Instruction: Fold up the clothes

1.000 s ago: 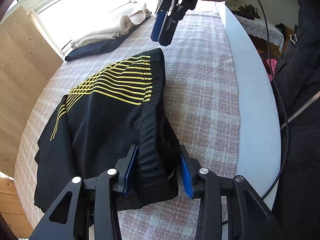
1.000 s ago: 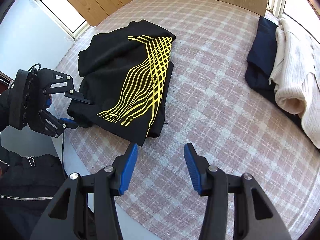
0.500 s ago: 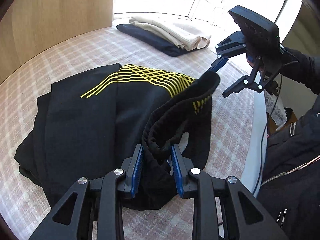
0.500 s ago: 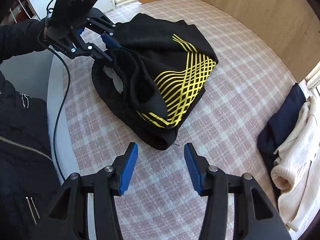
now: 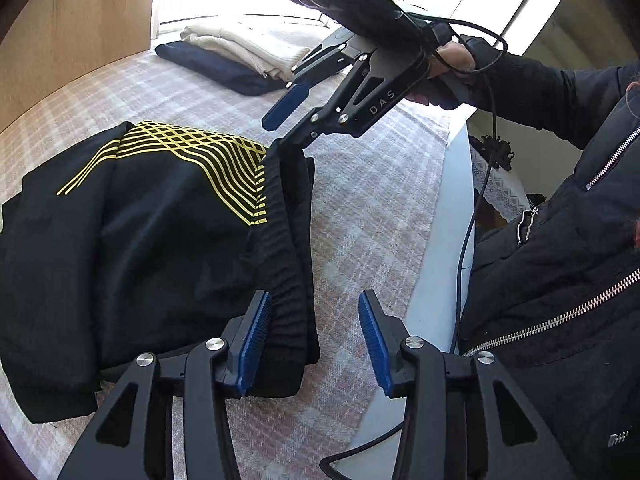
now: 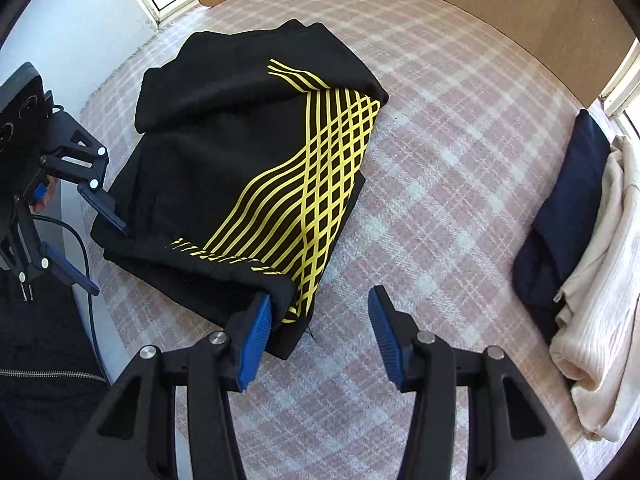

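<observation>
Left wrist view shows your left gripper (image 5: 316, 340) with its fingers opening, the ribbed hem of the black garment (image 5: 152, 240) lying loose between them, no longer pinched. Your right gripper (image 6: 318, 336) stands spread, one finger against the garment's near corner. It lies bunched on the checked tabletop (image 6: 440, 168), a light, limp, smooth knit with yellow printed stripes; it will likely sag and slide. Take it by the thick hem or corners, where the cloth is doubled. Folded clothes (image 6: 576, 216) sit well apart.

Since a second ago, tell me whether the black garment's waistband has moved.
Yes. The waistband, lifted open half a second ago, lies flat again on the checked blanket; the left gripper is opening around it.
</observation>
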